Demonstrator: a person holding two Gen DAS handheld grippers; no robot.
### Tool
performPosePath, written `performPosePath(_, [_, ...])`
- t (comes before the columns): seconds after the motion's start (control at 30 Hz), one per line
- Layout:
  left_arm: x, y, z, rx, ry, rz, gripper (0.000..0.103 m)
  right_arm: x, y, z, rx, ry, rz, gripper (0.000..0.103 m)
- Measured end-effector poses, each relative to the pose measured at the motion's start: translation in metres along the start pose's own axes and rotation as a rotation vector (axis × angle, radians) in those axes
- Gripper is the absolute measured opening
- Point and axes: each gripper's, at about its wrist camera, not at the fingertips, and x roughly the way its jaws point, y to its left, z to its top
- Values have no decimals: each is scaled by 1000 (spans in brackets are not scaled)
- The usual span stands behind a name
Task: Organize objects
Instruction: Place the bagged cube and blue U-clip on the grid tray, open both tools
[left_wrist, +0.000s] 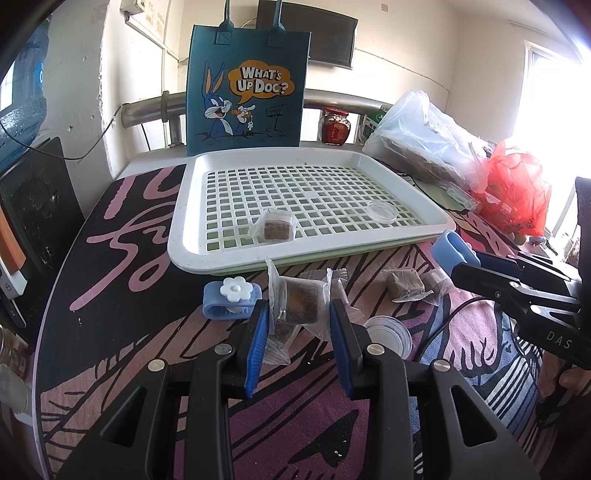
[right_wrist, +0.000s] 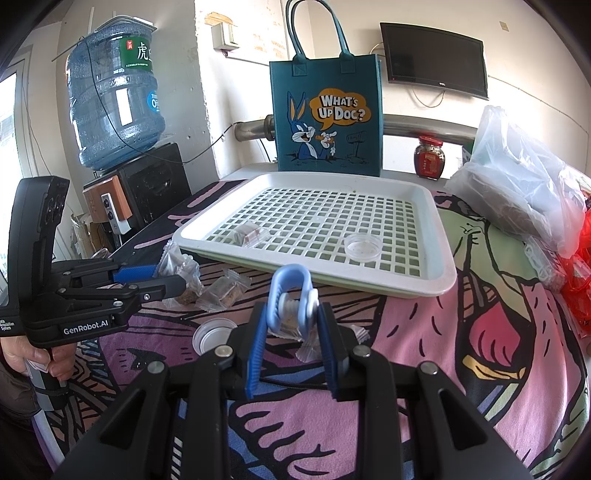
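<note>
Cartoon-print tablecloth (left_wrist: 129, 258) fills the frame; center, one white slotted tray (left_wrist: 184, 206) holds one wrapped snack (left_wrist: 275, 226) and one clear lid (left_wrist: 381, 211). Left gripper (left_wrist: 297, 317) clamps one wrapped snack cube (left_wrist: 301, 301); right gripper (right_wrist: 291, 321) clamps one blue clip (right_wrist: 290, 284).

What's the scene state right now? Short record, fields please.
left gripper: shut on a wrapped snack cube, lifted just above the cloth
right gripper: shut on a blue clip
tray: white grid tray holding one wrapped cube and a clear round lid
loose on cloth: second blue clip with white flower, another wrapped cube, white lid
behind tray: blue tote bag, upright
</note>
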Motion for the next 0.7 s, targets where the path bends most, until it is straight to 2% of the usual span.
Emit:
performPosePath(0.17, [4,5,1,-28,21,-18,31,3,-1,0,11,12,9,27])
performPosePath(0.33, [-6,19,12,-74,10,-34,31,-4,-12,6,69,12,28,27])
performPosePath(0.5, [-15,30,46,-56,-32,2,31,-26,-34,37,110,-52,7,27])
performPosePath(0.6, [1,39,66,-76,-6,9,31,-25,-49,60,134,-66,10,27])
performPosePath(0.7, [24,44,77,-58,28,50,31,-9,-63,73,157,-49,-4,27])
